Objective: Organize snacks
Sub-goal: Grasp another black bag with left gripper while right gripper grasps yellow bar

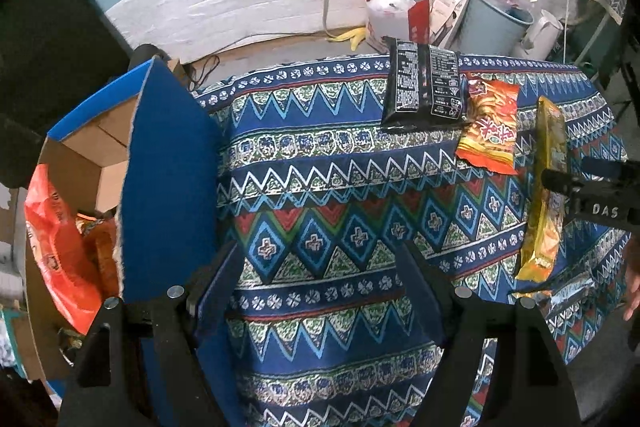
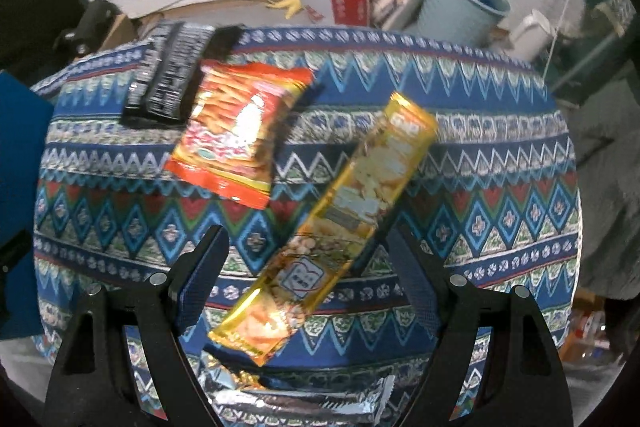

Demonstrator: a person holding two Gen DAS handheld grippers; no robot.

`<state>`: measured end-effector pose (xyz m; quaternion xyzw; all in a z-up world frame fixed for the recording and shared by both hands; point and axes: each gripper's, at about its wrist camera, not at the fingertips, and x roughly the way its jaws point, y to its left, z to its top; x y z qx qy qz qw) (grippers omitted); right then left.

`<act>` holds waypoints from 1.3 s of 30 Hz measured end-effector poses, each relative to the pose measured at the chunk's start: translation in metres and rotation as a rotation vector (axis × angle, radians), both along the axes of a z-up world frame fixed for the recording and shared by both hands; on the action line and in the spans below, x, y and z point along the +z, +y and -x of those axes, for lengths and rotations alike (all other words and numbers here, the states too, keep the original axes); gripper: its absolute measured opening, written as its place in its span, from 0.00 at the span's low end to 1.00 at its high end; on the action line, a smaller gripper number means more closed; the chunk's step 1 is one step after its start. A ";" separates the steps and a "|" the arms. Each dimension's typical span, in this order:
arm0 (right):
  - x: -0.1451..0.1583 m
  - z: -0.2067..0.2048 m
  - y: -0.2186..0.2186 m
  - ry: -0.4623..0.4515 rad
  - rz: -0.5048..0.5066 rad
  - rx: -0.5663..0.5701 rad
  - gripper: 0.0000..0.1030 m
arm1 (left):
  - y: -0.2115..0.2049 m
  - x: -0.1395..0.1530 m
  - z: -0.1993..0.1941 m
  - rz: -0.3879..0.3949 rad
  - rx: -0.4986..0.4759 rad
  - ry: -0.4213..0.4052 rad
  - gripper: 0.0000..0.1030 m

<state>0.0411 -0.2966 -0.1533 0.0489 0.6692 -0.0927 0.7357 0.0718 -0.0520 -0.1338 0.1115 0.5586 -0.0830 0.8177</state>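
While both grippers are held over the patterned blue tablecloth [image 1: 320, 163], the left gripper [image 1: 320, 267] is seen with fingers spread and nothing between them. The right gripper [image 2: 308, 259] is likewise spread, the long yellow foil snack packet [image 2: 332, 227] lying between its fingers; contact cannot be determined. An orange crinkled snack bag [image 2: 236, 131] and a black printed packet [image 2: 168, 79] lie beyond. An open blue-sided cardboard box [image 1: 160, 167] stands at the left, with orange packets [image 1: 60, 247] inside.
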 end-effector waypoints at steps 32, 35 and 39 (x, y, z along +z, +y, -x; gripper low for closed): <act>-0.045 -0.021 -0.033 -0.007 0.099 0.191 0.37 | -0.065 -0.032 -0.083 0.215 0.082 0.067 0.83; -0.047 -0.022 -0.036 0.006 0.086 0.190 0.54 | -0.075 -0.035 -0.097 0.229 0.083 0.069 0.83; -0.050 -0.020 -0.042 -0.007 0.091 0.205 0.58 | -0.091 -0.039 -0.113 0.224 0.063 0.070 0.83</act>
